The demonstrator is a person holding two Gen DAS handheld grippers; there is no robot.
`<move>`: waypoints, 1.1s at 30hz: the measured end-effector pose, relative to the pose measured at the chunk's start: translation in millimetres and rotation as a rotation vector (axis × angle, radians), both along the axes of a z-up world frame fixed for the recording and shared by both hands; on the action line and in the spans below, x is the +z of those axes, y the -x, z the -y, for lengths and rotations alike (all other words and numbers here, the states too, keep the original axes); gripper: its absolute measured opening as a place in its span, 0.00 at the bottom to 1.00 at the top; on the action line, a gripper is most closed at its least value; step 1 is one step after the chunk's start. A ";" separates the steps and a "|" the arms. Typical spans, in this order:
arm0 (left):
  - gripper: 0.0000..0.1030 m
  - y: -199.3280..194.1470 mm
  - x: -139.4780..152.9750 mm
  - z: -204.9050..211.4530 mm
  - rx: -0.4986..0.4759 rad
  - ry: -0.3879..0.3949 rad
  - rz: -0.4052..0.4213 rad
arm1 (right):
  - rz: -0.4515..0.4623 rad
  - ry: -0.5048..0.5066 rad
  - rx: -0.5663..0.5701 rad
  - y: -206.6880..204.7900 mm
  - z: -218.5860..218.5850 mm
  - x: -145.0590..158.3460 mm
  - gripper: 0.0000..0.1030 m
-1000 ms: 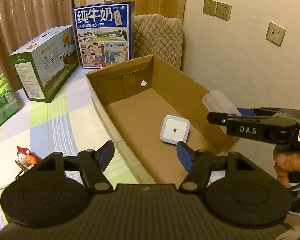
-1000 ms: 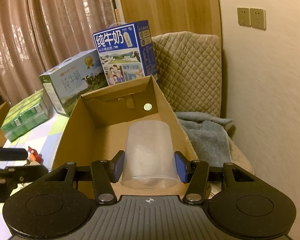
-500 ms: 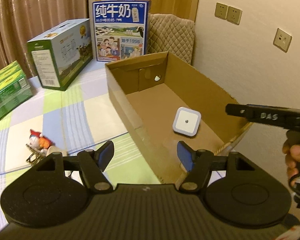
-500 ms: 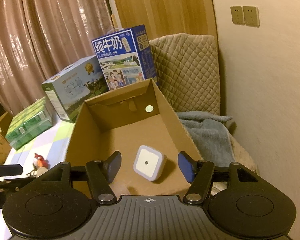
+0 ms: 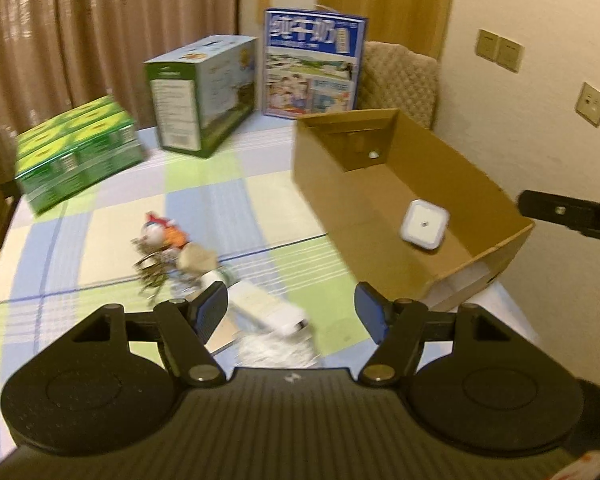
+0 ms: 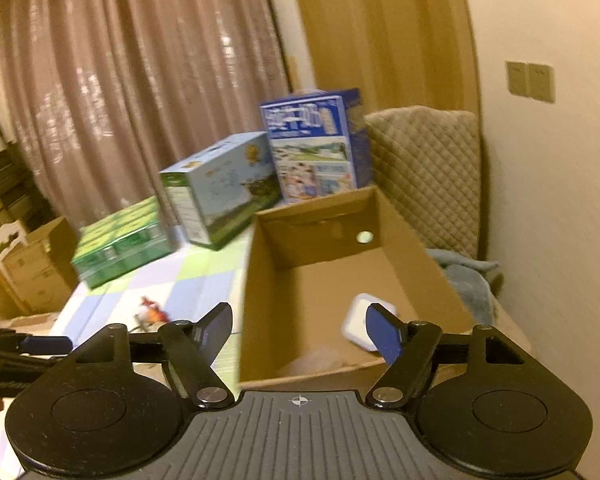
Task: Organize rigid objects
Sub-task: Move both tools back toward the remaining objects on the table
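An open cardboard box [image 5: 380, 216] [image 6: 260, 280] sits on the checked tablecloth at the right. A white square night light [image 5: 424, 224] [image 6: 360, 324] lies in it, and a clear plastic cup [image 6: 316, 360] lies near its front wall. My left gripper [image 5: 290, 312] is open and empty above a white bottle [image 5: 268, 308] lying on the cloth. A small toy figure with keys [image 5: 164, 240] [image 6: 150, 310] lies beyond the bottle. My right gripper [image 6: 300, 332] is open and empty over the box's near left edge.
Two milk cartons, one blue [image 5: 312, 64] and one green-and-white [image 5: 204, 92], stand at the back. A green pack [image 5: 76, 152] lies at the left. A quilted chair back [image 6: 424, 172] and a grey blanket [image 6: 468, 280] are right of the box, by the wall.
My right gripper opened and let go of the clear cup, which now lies in the box, then drew back. My left gripper swung left from the box to over the bottle.
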State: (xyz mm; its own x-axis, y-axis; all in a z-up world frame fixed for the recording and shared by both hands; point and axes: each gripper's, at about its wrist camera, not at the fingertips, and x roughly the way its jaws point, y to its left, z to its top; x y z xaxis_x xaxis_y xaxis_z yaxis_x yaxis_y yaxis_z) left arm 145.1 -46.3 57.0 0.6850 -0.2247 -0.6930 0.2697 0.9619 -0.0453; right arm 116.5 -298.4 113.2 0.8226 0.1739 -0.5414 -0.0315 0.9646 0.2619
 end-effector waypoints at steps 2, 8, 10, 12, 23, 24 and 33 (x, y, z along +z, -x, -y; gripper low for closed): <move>0.64 7.8 0.3 -15.0 0.026 -0.006 0.001 | 0.009 -0.008 0.017 8.0 -12.4 2.1 0.72; 0.64 25.4 -5.0 -53.0 0.095 -0.024 -0.002 | -0.001 -0.036 0.043 23.4 -38.9 -4.8 0.75; 0.64 29.4 -8.6 -63.6 0.111 -0.023 -0.007 | -0.012 -0.033 0.066 27.0 -49.1 -8.4 0.75; 0.65 32.8 -11.7 -72.1 0.124 -0.022 -0.010 | -0.024 -0.023 0.085 28.3 -59.1 -13.4 0.76; 0.66 33.2 -44.9 -105.9 0.170 -0.030 -0.050 | -0.098 0.002 0.145 22.7 -110.5 -59.2 0.81; 0.66 31.1 -49.1 -108.2 0.172 -0.029 -0.055 | -0.109 0.006 0.148 20.6 -115.9 -65.7 0.81; 0.66 6.4 -80.5 -118.1 0.155 -0.046 -0.067 | -0.145 0.018 0.184 -4.5 -151.8 -109.4 0.84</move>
State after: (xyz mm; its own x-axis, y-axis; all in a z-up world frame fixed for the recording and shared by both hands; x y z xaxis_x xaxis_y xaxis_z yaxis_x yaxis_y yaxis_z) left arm 138.6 71.8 -23.5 0.6611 -0.0870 -0.7452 0.1159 0.9932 -0.0131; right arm 121.1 -146.7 3.8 0.6910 0.3031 -0.6562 -0.1708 0.9506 0.2592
